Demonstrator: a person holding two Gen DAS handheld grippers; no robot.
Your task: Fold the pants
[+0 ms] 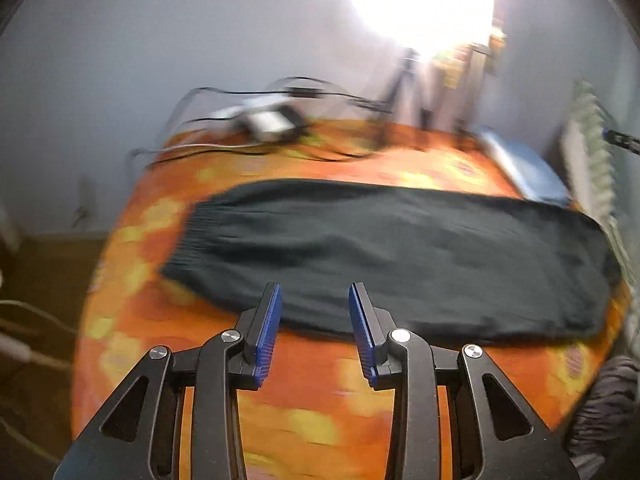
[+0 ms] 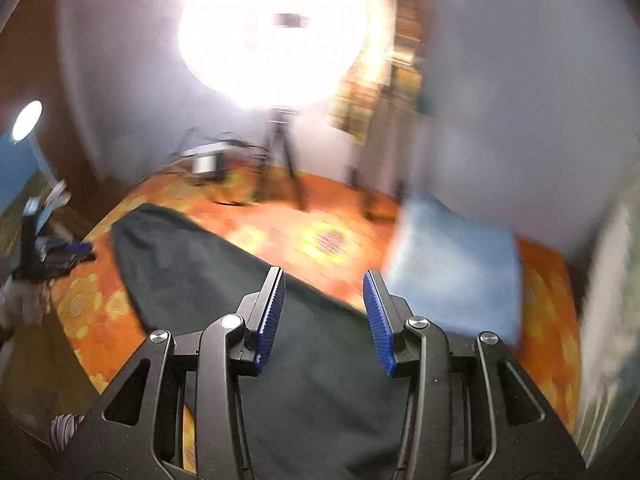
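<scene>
Black pants (image 1: 380,248) lie flat and stretched out across an orange flowered bedspread (image 1: 320,380), with a ribbed band (image 1: 188,236) at their left end. My left gripper (image 1: 315,292) hovers over the near edge of the pants, open, with nothing between its blue pads. In the right wrist view the pants (image 2: 192,272) run from the upper left down under my right gripper (image 2: 325,274), which is open above the cloth and holds nothing. Both views are blurred.
A light blue pillow (image 2: 456,272) lies on the bed right of the pants. Cables and a white device (image 1: 264,118) sit at the far edge, beside a tripod (image 2: 280,152) under a glaring lamp. A radiator (image 1: 592,152) lines the right side.
</scene>
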